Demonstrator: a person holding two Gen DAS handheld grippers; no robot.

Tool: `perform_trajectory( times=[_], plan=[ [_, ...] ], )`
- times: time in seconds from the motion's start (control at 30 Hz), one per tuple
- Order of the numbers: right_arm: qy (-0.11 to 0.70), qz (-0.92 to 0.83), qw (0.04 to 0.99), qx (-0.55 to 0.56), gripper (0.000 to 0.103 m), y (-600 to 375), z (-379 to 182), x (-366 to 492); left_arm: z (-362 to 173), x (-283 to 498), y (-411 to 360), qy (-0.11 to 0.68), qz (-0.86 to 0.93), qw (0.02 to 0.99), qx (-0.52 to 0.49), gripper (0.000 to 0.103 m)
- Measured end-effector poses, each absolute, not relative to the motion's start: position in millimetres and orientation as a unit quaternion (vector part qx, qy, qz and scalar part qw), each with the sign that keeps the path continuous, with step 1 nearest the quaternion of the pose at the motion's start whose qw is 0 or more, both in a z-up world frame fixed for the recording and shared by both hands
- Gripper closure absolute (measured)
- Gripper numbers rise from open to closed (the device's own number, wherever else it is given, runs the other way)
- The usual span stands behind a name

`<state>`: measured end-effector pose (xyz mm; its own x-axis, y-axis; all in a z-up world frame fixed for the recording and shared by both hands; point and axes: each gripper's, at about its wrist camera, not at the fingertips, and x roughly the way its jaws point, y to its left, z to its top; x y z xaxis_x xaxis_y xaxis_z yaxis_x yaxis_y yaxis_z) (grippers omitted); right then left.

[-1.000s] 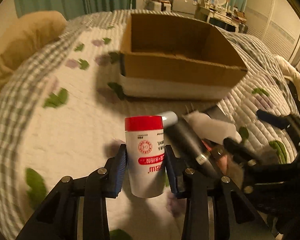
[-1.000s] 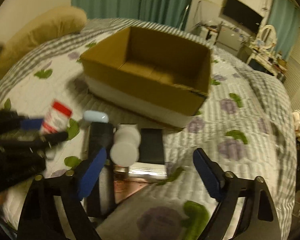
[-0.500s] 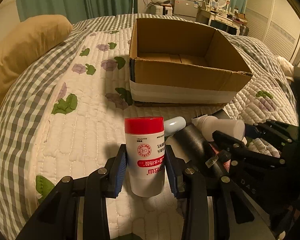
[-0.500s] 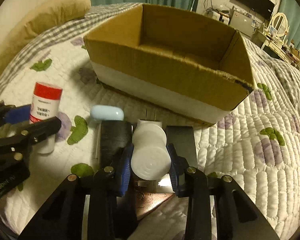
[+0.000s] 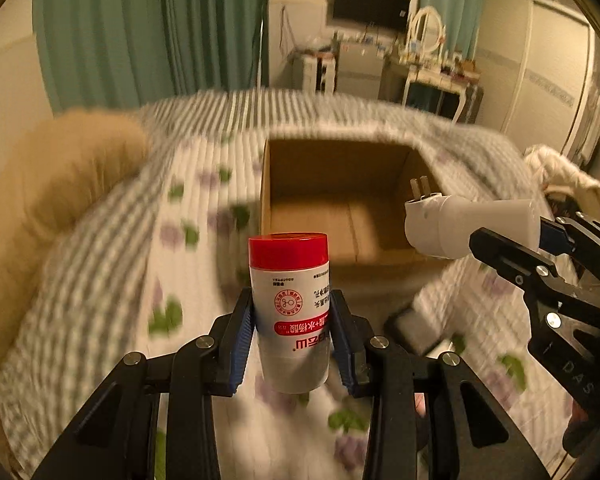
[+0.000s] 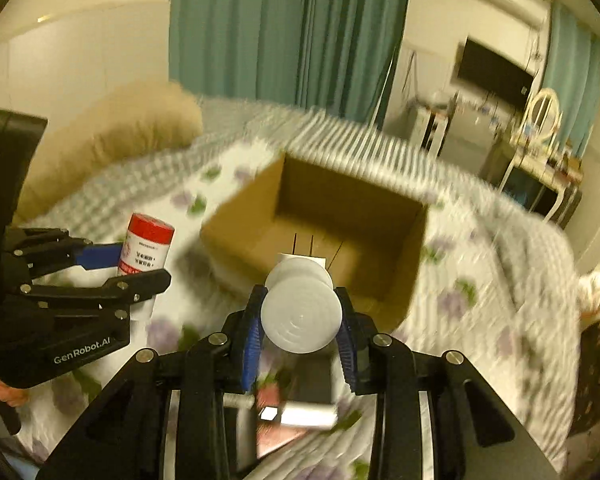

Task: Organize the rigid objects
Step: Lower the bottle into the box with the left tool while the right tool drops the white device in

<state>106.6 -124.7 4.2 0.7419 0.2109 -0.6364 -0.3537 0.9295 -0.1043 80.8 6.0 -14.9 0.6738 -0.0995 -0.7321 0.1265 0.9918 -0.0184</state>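
Left gripper (image 5: 292, 340) clamped one red-capped white bottle (image 5: 289, 308), frame centre. Right gripper (image 6: 300, 334) clamped one white plug adapter (image 6: 301, 316); its two prongs showed only in left view. One open cardboard box (image 6: 240, 220) behind.

Home bedroom: quilted floral-and-gingham bedspread (image 5: 100, 280), tan pillow (image 5: 60, 184), teal curtains (image 5: 152, 32), wall-mounted black television (image 5: 370, 4), white vanity mirror (image 6: 544, 110).

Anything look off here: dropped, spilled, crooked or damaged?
Nothing stands out. The left gripper holds the red-capped bottle upright, cap on. The right gripper grips the white plug adapter squarely, prongs pointing toward the open cardboard box. Motion blur hides fine detail on the bed.
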Motion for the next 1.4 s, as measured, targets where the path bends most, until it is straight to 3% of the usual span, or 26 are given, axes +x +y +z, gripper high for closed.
perform_trajectory(
  times=[0.17, 0.33, 0.77, 1.0, 1.13, 1.2, 1.23, 1.27, 1.4],
  plan=[
    [0.290, 0.141, 0.941, -0.104, 0.071, -136, 50, 140, 26, 123, -2, 0.358, -0.059, 0.931, 0.022, 0.066],
    [0.289, 0.125, 0.944, -0.101, 0.071, -137, 61, 200, 30, 186, -12, 0.359, -0.070, 0.931, 0.019, 0.066],
    [0.392, 0.097, 0.911, -0.083, 0.071, -157, -37, 285, -52, 257, -38, 0.428, -0.089, 0.897, 0.066, 0.066],
    [0.387, 0.113, 0.911, -0.083, 0.071, -159, -42, 288, -68, 262, -43, 0.441, -0.089, 0.891, 0.058, 0.066],
    [0.376, 0.121, 0.915, -0.083, 0.071, -162, -34, 283, -64, 259, -42, 0.434, -0.088, 0.895, 0.055, 0.054],
    [0.367, 0.121, 0.919, -0.084, 0.062, -165, -26, 275, -58, 254, -42, 0.430, -0.084, 0.897, 0.059, 0.038],
    [0.364, 0.120, 0.920, -0.083, 0.049, -166, -22, 273, -53, 250, -41, 0.426, -0.083, 0.899, 0.058, 0.034],
    [0.358, 0.120, 0.922, -0.083, 0.041, -167, -17, 269, -47, 244, -40, 0.421, -0.082, 0.902, 0.056, 0.028],
    [0.333, 0.119, 0.931, -0.095, 0.033, -172, 13, 244, -23, 217, -36, 0.398, -0.077, 0.912, 0.057, 0.009]
  ],
)
